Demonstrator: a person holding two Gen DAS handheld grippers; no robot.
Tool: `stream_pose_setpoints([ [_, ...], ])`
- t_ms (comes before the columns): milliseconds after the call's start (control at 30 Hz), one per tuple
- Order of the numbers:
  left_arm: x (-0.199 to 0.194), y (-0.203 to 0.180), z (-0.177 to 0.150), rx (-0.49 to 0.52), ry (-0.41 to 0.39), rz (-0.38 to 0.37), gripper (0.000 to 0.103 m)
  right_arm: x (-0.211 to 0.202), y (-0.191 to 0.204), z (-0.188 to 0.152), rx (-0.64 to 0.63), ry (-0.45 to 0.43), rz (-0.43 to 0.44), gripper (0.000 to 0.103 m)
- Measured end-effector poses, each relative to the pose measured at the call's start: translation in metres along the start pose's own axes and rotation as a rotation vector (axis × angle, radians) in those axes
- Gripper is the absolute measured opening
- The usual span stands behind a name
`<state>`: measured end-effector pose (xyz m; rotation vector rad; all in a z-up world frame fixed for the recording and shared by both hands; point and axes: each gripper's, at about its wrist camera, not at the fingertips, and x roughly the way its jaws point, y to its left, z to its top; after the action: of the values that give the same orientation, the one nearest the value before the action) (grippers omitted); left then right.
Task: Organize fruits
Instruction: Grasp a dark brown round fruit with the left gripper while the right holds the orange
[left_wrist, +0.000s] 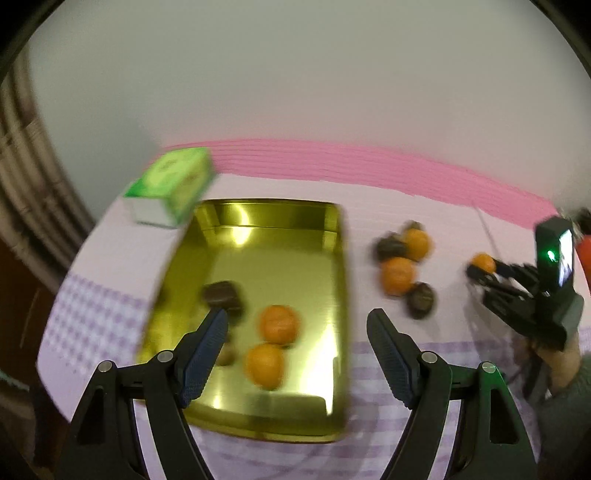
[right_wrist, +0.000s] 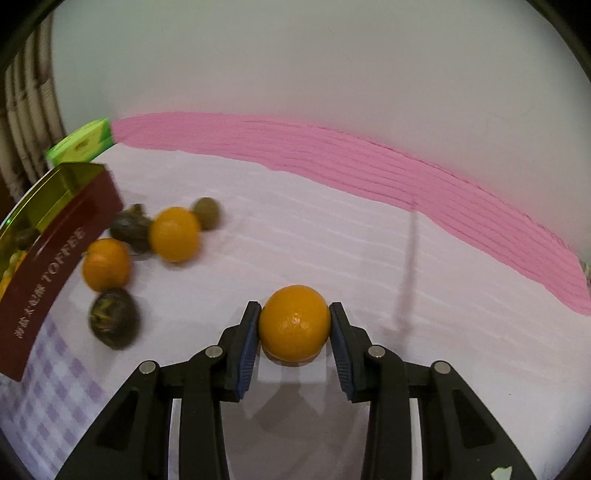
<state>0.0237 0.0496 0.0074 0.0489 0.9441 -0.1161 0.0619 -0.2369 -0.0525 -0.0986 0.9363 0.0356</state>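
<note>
Right gripper (right_wrist: 294, 325) clamping round smooth orange (right_wrist: 294, 324), ribbed pads touching both sides, resting on the checked tablecloth (right_wrist: 332, 236) near the table's right edge. Left gripper (left_wrist: 297, 321) gaping wide, empty, hovering over shiny gold rectangular tin (left_wrist: 334, 280) holding two oranges and dark wrinkled fruits. Reading "TOFFEE" on tin's maroon side. Sitting at far left corner: green box (left_wrist: 171, 181).

Left wrist view: steeply downward, close above the tin (left_wrist: 334, 236). Right wrist view: downward and low, from right of the tin (right_wrist: 70, 236). Both share the loose fruit cluster (left_wrist: 402, 266) (right_wrist: 147, 240) beside the tin.
</note>
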Motion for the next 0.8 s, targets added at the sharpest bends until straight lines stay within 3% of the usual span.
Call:
stream_pose_setpoints([
  [167, 0.013, -0.052, 0.003, 0.088, 0.031, -0.086, 0.078, -0.004, -0.025, -0.006, 0.034, 0.003, -0.021, 0.034],
  [333, 0.033, -0.089, 0.005, 0.144, 0.062, -0.108, 0.076, -0.001, -0.033, -0.011, 0.036, 0.005, -0.002, 0.034],
  [533, 0.067, -0.106, 0.005, 0.148, 0.109, -0.122, 0.049, 0.003, -0.035, -0.012, 0.059, 0.007, 0.027, 0.034],
  [800, 0.097, -0.111, 0.006, 0.117, 0.163, -0.15, 0.047, 0.001, -0.04, -0.013, 0.067, 0.006, 0.038, 0.034],
])
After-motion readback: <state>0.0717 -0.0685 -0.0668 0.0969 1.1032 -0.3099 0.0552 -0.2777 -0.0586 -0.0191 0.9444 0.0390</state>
